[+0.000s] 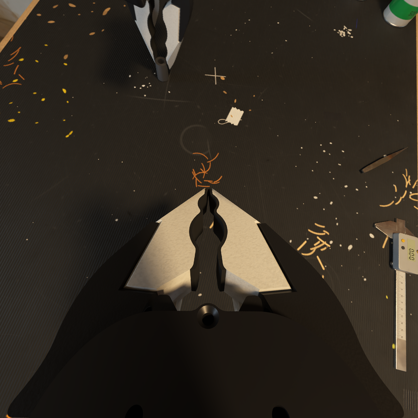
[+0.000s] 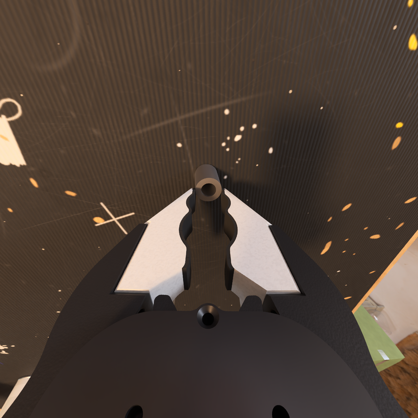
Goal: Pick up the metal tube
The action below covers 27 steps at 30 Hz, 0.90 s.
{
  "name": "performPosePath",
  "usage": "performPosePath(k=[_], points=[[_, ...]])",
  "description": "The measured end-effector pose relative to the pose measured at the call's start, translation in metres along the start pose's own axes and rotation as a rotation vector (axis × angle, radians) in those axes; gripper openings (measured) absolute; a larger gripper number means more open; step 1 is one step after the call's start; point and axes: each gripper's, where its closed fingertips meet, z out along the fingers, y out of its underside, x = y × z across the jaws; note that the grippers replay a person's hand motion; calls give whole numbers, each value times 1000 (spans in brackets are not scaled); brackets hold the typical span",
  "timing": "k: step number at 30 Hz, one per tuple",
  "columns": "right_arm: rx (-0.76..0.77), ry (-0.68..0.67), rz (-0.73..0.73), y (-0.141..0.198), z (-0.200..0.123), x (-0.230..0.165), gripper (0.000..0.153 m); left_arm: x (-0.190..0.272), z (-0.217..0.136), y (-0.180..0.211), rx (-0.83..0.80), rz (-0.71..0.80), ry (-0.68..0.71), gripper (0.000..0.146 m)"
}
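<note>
Right tool (image 2: 208, 192) clamps the upright metal tube (image 2: 208, 188), bore facing the camera; left tool (image 1: 208, 190) is closed, empty.

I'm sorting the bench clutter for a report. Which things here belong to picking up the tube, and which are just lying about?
Job:
- metal tube
- right gripper, gripping it

Lying about:
- left gripper, idle
- digital caliper
- blade
- green can
- paper tag

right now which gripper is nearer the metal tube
Right. The right gripper has its fingertips on either side of the metal tube; the left gripper is shut, well away across the mat.
</note>
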Motion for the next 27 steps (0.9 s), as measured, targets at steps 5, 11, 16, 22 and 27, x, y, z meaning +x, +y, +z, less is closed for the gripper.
performPosePath(k=[5, 11, 16, 22, 27], points=[[3, 40, 2, 6, -4, -17, 22, 1, 1, 0, 0, 0, 3, 0], [98, 137, -13, -19, -29, -46, 22, -3, 9, 2, -8, -46, 22, 0], [342, 168, -46, -94, -66, -92, 22, -8, 15, 5, 13, -133, 67, 0], [365, 208, -137, -155, -71, -132, 22, -12, 20, 19, -4, -263, 148, 8], [420, 208, -138, -188, -69, -140, 22, -19, 36, 22, 42, -393, 242, 21]])
